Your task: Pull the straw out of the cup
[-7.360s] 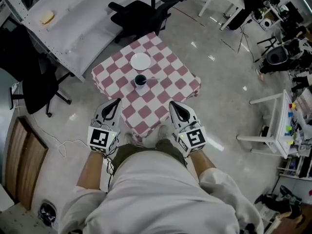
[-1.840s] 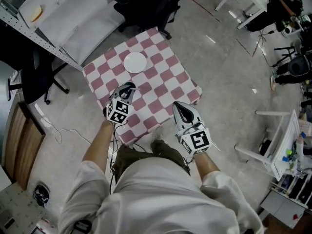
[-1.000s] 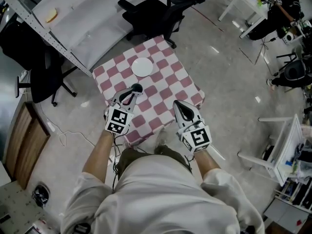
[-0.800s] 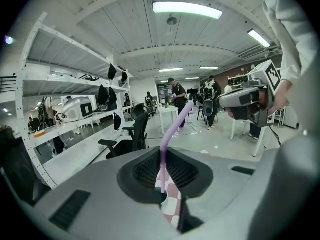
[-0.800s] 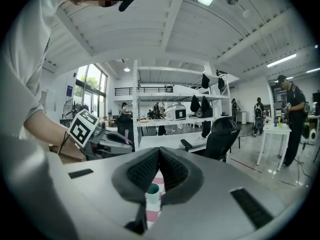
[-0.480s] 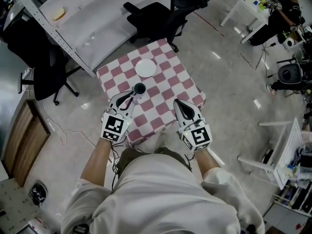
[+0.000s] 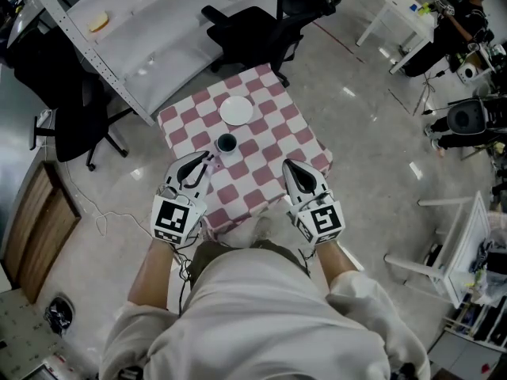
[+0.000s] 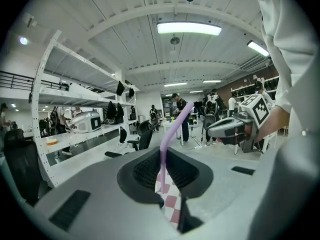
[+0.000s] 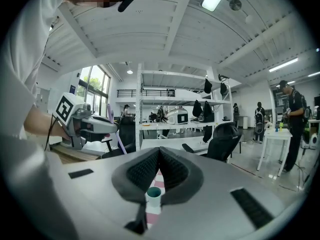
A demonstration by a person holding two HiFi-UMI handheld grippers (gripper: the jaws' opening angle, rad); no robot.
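The left gripper (image 8: 162, 156) is clamped on the purple straw (image 8: 167, 134). In the left gripper view the straw rises from between the ribbed pads (image 8: 145, 171) and bends to the right near its top. Its lower end disappears behind the pads, so how far it reaches below the grip cannot be seen. In the head view this gripper (image 7: 203, 161) hovers over the near left part of the table (image 7: 265, 145), and the straw is too thin to pick out there. The right gripper view shows it as a slanted purple line (image 9: 120, 144) sticking up from the left gripper (image 9: 87, 126).

The right gripper (image 9: 159, 154) has its jaws pressed together with nothing between them. In the head view it (image 7: 292, 167) is over the near right edge of the table.

The cup (image 7: 226, 142) stands free on the pink-and-white checked cloth, just beyond the left gripper's tips and apart from them. From the right gripper view only the cup's teal rim and white upper wall (image 9: 153, 196) show. Its base is cut off by the gripper body, and what it holds cannot be told.

A white plate (image 7: 236, 111) lies farther back on the table. The near edge of the table is hidden by the grippers and the person's body.
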